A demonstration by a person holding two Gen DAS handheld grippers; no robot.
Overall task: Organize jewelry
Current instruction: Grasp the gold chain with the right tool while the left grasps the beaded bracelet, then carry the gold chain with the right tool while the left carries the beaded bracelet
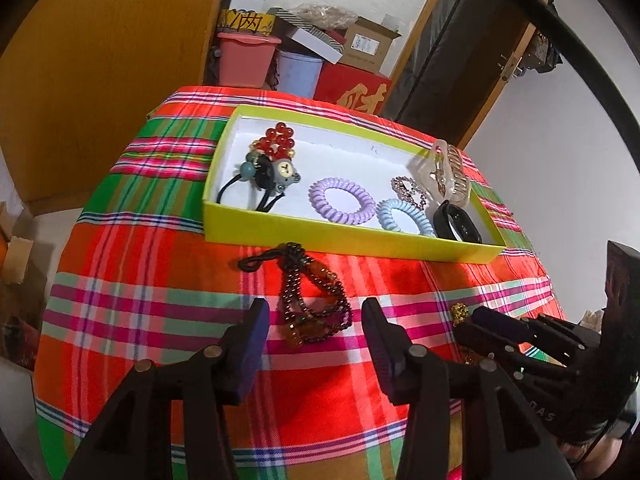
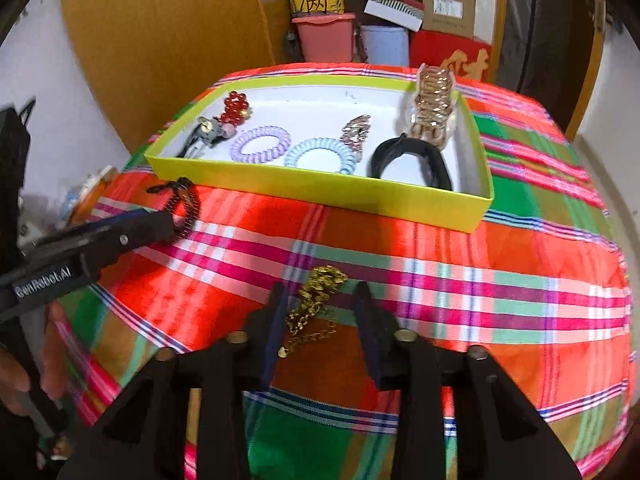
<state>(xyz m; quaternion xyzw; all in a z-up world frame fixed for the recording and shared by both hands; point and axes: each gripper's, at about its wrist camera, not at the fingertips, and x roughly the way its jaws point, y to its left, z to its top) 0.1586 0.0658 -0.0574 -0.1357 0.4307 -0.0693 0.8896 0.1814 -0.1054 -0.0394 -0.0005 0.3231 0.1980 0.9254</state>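
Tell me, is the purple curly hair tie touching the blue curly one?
Apart. In the left wrist view, white box floor shows between the purple spiral hair tie and the blue spiral hair tie.

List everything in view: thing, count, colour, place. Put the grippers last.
Box: one, yellow-green with white inside, on the cloth.
Tablecloth: one, red-green-pink plaid, over the table.
Coil hair ties: two, lilac and pale blue, in the box.
Red bead piece: one, box's far left.
Bear hair tie: one, black elastic, beside the red beads.
Black band: one, box's right end.
Gold claw clip: one, box's right end.
Dark beaded bracelet: one, on cloth before the box.
Gold chain: one, on cloth.
Left gripper: black, open around the bracelet.
Right gripper: black, straddling the chain.
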